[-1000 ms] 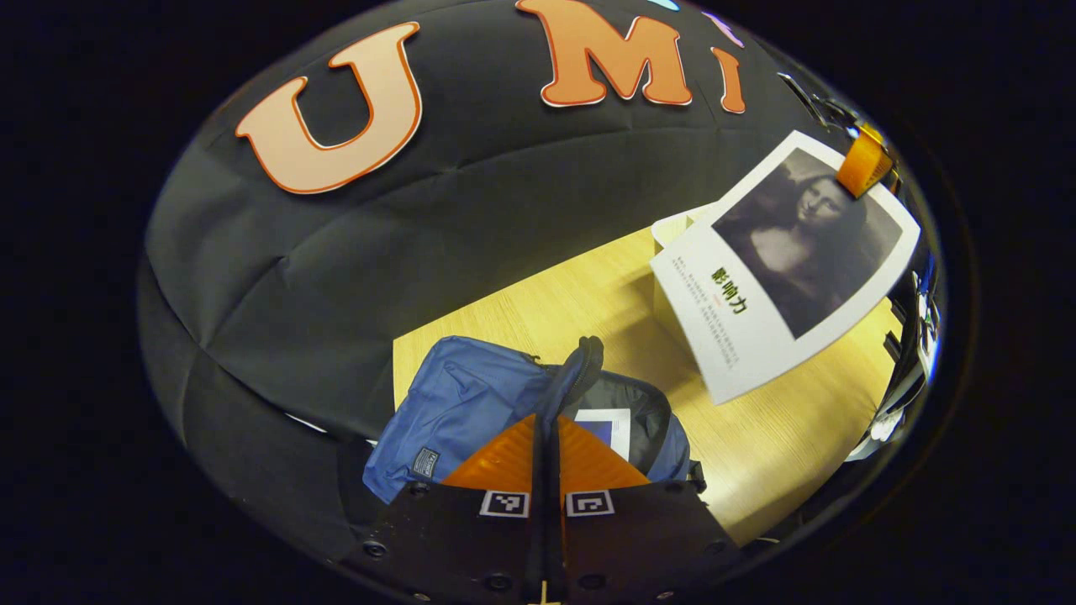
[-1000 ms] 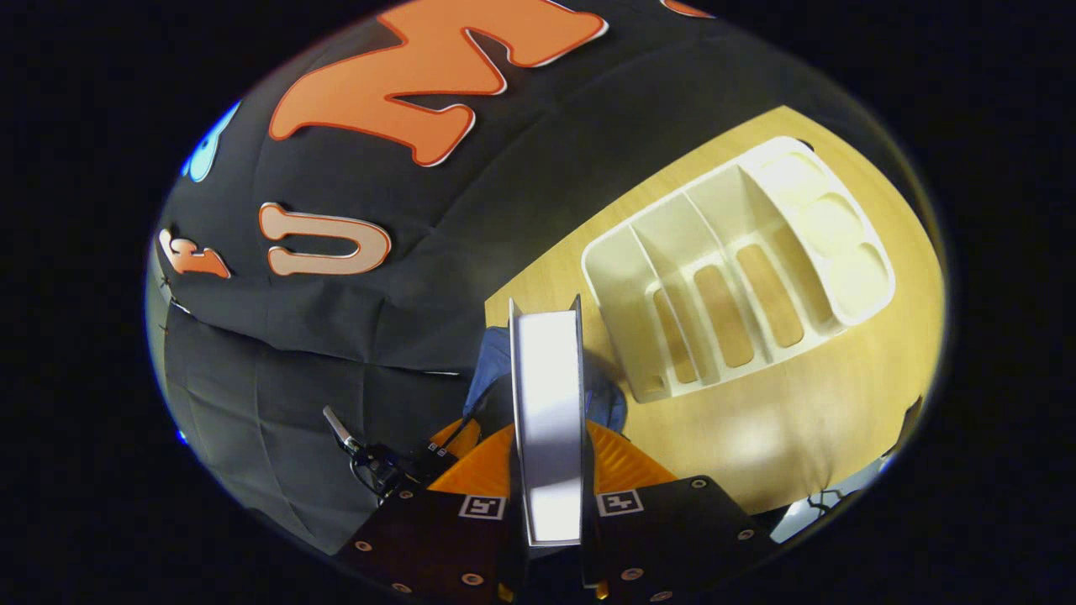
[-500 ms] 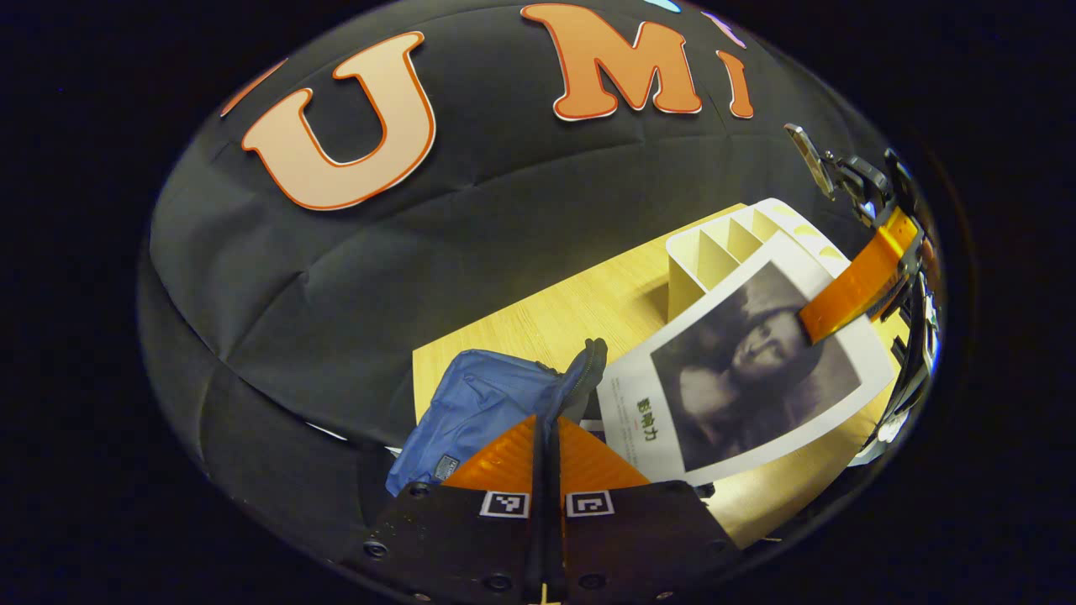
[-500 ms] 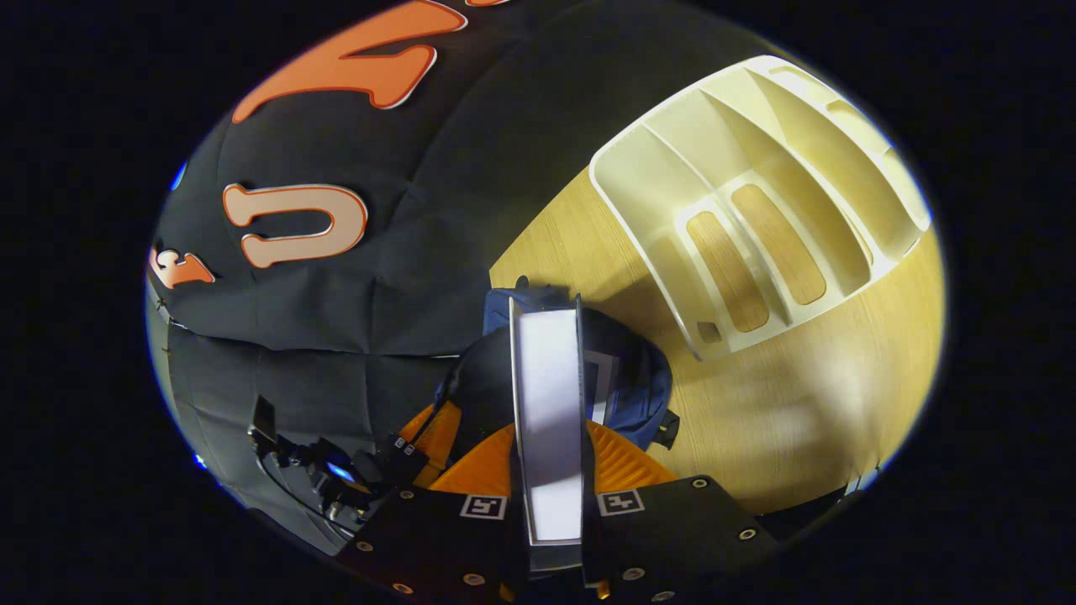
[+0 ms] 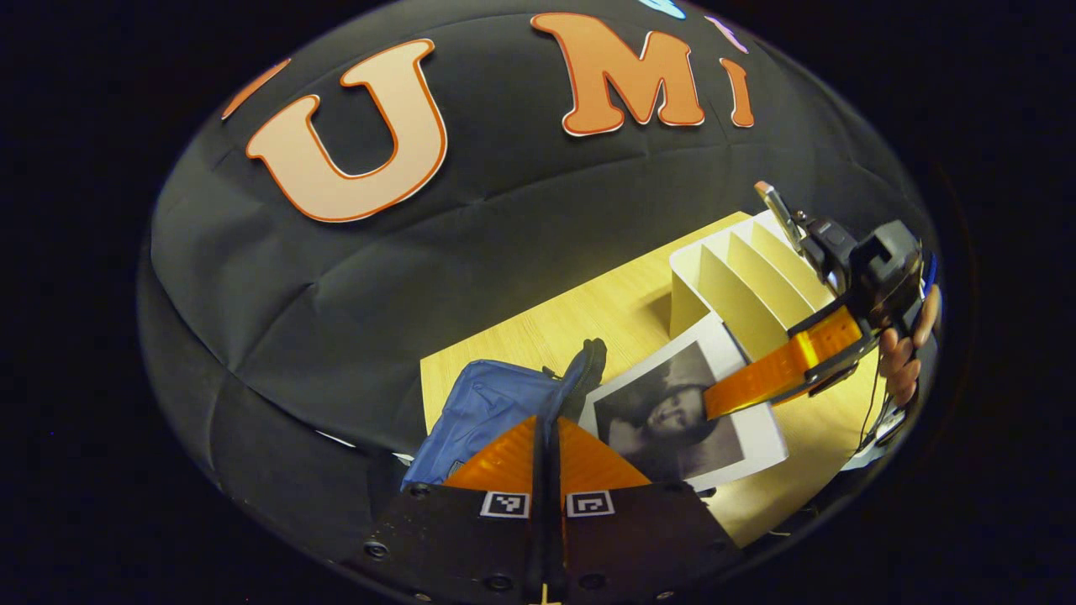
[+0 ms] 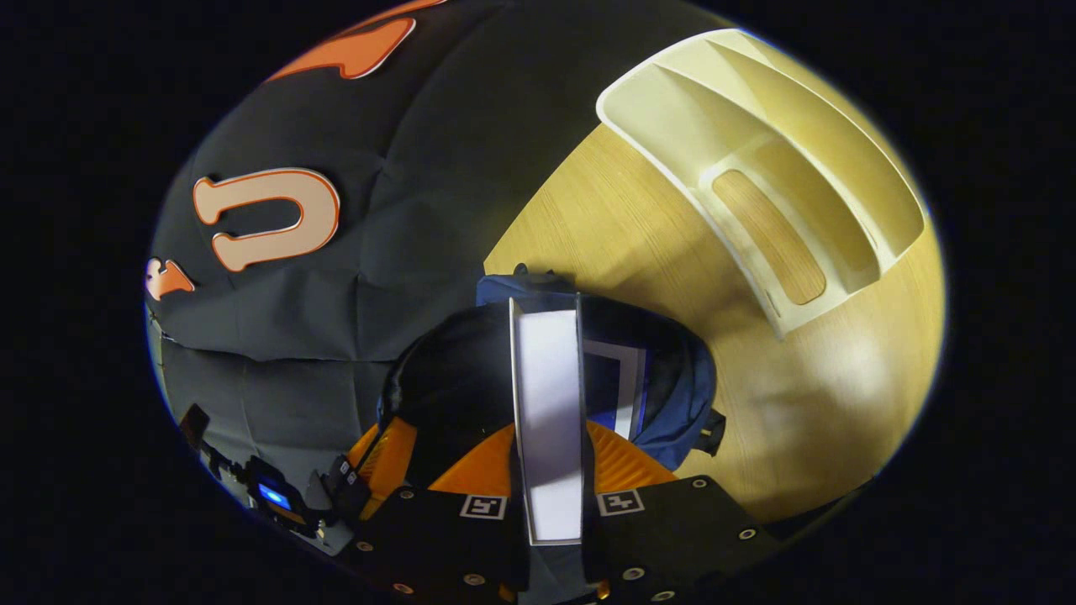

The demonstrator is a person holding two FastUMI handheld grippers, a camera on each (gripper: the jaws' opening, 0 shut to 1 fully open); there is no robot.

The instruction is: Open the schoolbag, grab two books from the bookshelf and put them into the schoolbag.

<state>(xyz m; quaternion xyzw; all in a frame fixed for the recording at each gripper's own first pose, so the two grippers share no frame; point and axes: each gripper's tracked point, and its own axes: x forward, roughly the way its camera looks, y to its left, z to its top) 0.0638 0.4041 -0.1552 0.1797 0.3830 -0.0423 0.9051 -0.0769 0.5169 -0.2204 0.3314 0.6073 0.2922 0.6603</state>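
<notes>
R gripper (image 6: 551,496) clamps a book (image 6: 546,412) over the open bag (image 6: 672,395); book's lower edge hidden inside. L gripper (image 5: 546,454) pinches the bag's rim, contact hard to make out

Left claw (image 5: 545,437): dark body plates with round screws and two square black-and-white markers. Right claw (image 6: 546,454): matching plates, screws, markers.

**Book comes down to the open schoolbag**

In the left gripper view, the right gripper (image 5: 714,403) has carried the book (image 5: 672,420) down from high at the right to the schoolbag (image 5: 487,403), its lower edge now at the bag's mouth. A hand (image 5: 904,353) on that gripper has come into sight. In the right gripper view, the schoolbag (image 6: 672,395) has grown larger and nearer beneath the book (image 6: 546,420), and the bookshelf (image 6: 756,143) has slid toward the far right.
</notes>
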